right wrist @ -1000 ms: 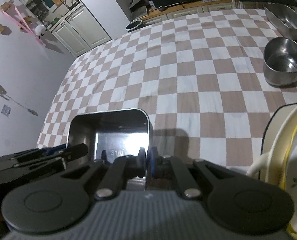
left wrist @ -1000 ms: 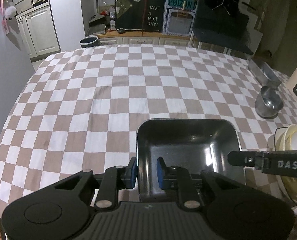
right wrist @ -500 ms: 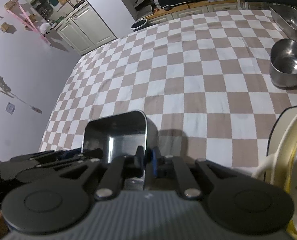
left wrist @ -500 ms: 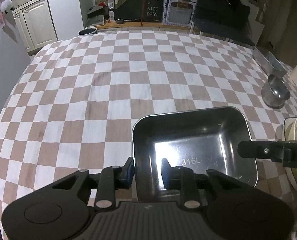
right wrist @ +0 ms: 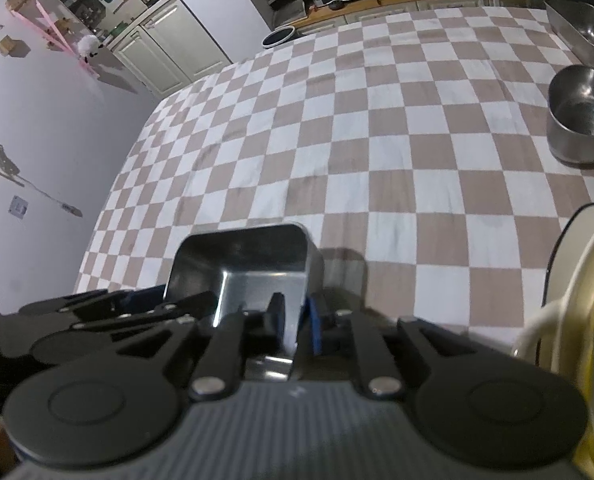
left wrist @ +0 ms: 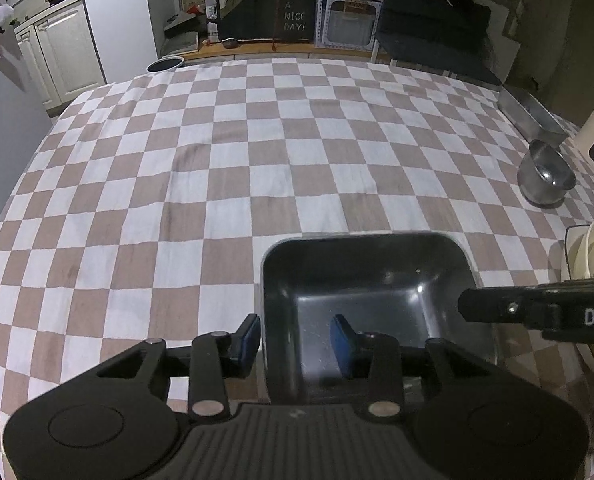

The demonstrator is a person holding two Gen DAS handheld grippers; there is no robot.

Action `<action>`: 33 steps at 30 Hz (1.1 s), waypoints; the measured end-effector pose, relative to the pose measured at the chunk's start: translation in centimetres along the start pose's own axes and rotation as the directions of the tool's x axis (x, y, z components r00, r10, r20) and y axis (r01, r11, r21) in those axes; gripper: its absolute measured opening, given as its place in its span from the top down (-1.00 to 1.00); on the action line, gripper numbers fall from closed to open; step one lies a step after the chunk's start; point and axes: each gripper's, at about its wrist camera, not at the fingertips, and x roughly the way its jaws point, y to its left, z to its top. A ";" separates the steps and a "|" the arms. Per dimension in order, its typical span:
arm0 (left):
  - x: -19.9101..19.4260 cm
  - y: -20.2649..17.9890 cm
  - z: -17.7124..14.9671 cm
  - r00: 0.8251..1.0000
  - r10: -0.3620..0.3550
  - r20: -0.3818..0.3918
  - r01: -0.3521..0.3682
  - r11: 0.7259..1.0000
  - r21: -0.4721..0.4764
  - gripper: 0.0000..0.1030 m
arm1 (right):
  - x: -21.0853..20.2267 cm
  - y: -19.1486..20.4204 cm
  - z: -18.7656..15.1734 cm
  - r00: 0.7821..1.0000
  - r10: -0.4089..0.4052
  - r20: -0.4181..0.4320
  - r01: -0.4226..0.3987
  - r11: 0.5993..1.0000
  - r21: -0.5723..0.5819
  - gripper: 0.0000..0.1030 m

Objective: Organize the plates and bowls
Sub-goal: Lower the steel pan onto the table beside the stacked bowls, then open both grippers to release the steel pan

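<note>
While both grippers' jaws have just been opening astride its rim, unclamped, the steel tray [left wrist: 377,280] looks rigid, slippery; regrip the rim.

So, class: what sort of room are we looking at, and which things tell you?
Probably a home kitchen or dining area: white cabinets, a checkered tablecloth, and a steel bowl.

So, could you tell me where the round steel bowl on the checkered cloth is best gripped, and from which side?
Probably by its rim: the round steel bowl stands upright and open-topped, with thin walls. Come down from above with one finger inside and one outside. Its near side is clear; the steel tray sits just beyond.
</note>
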 end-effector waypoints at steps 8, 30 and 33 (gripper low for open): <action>0.1 0.4 0.0 1.000 0.016 -0.018 -0.017 1.000 -0.013 0.06 | 0.5 -0.3 0.1 0.999 -0.030 -0.029 0.030 1.000 -0.008 -0.04; -1.9 0.5 -0.4 0.999 0.046 -0.012 -0.046 0.999 -0.014 -0.46 | -0.6 0.3 -0.7 0.999 -0.035 -0.017 0.034 0.999 -0.036 -0.33; -2.7 0.6 -0.7 0.999 0.050 -0.006 -0.050 0.999 -0.017 -0.58 | -1.1 0.6 -0.9 0.999 -0.042 -0.006 0.041 0.997 -0.068 -0.59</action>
